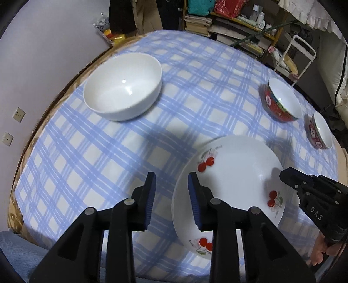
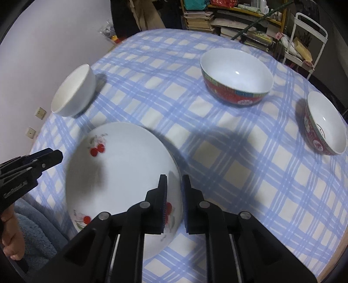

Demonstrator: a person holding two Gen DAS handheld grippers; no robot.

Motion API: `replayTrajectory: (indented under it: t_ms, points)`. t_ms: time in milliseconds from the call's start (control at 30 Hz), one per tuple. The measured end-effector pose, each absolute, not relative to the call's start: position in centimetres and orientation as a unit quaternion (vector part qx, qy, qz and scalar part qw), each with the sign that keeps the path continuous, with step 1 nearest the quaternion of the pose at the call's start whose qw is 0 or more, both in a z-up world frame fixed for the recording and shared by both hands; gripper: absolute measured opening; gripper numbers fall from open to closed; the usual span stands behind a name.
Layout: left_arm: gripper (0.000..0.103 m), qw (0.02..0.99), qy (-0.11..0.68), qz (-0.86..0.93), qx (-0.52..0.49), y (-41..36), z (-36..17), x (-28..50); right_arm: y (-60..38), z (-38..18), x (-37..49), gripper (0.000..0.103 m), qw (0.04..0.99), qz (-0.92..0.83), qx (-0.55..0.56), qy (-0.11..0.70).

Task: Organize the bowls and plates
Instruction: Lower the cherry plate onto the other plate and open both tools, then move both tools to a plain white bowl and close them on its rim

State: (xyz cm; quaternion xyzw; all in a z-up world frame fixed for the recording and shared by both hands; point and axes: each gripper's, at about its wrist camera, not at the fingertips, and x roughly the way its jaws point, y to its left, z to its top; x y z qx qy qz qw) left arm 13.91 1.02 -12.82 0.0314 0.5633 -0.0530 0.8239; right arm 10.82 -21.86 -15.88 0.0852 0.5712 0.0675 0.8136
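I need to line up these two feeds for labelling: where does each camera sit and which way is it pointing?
Left wrist: on the left gripper, looking forward and down over the checked tablecloth at the white bowl; its open fingers and the right gripper show.
Right wrist: on the right gripper, aimed at the cherry plate rim between its fingers, red bowls beyond; a bare hand shows at left.
Shared: plate, white bowl, large red bowl, small red bowl, tablecloth.

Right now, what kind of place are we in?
Probably a lived-in home dining area: a round table under a blue checked tablecloth with household crockery such as the cherry plate, and cluttered shelves of books behind.
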Motion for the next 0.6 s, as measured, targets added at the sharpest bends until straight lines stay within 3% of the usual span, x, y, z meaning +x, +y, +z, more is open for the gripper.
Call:
replayTrajectory:
  t_ms: [100,167,200,233,267,400,467,600]
  points:
    - [0.046,0.832,0.553,-0.052,0.022,1.3,-12.0,14.3,-21.3,-14.6,11.0,0.016,0.827,0.076,0.076,0.552]
    - [0.052,0.842,0.538,-0.043,0.030,1.6,-11.3,14.1,-20.7,-13.6,11.4,0.033,0.839,0.083,0.063,0.535]
    - [0.061,0.846,0.530,-0.037,0.038,1.5,-11.0,14.2,-20.3,-13.1,11.5,0.050,0.845,0.085,0.056,0.525]
    - [0.073,0.848,0.526,-0.033,0.044,1.6,-10.8,14.3,-19.9,-12.4,11.7,0.060,0.853,0.089,0.047,0.512]
    - [0.077,0.851,0.522,-0.032,0.046,1.6,-10.5,14.4,-19.4,-11.9,11.8,0.064,0.860,0.093,0.039,0.500]
    - [0.080,0.859,0.509,-0.022,0.044,2.7,-9.5,15.3,-17.6,-10.3,13.1,0.090,0.876,0.110,0.017,0.469]
    - [0.081,0.863,0.504,-0.010,0.038,3.6,-9.1,16.0,-16.7,-9.8,13.9,0.097,0.879,0.122,0.015,0.460]
    - [0.083,0.870,0.493,0.025,0.024,6.1,-8.5,17.9,-15.0,-9.3,15.4,0.099,0.885,0.134,0.010,0.445]
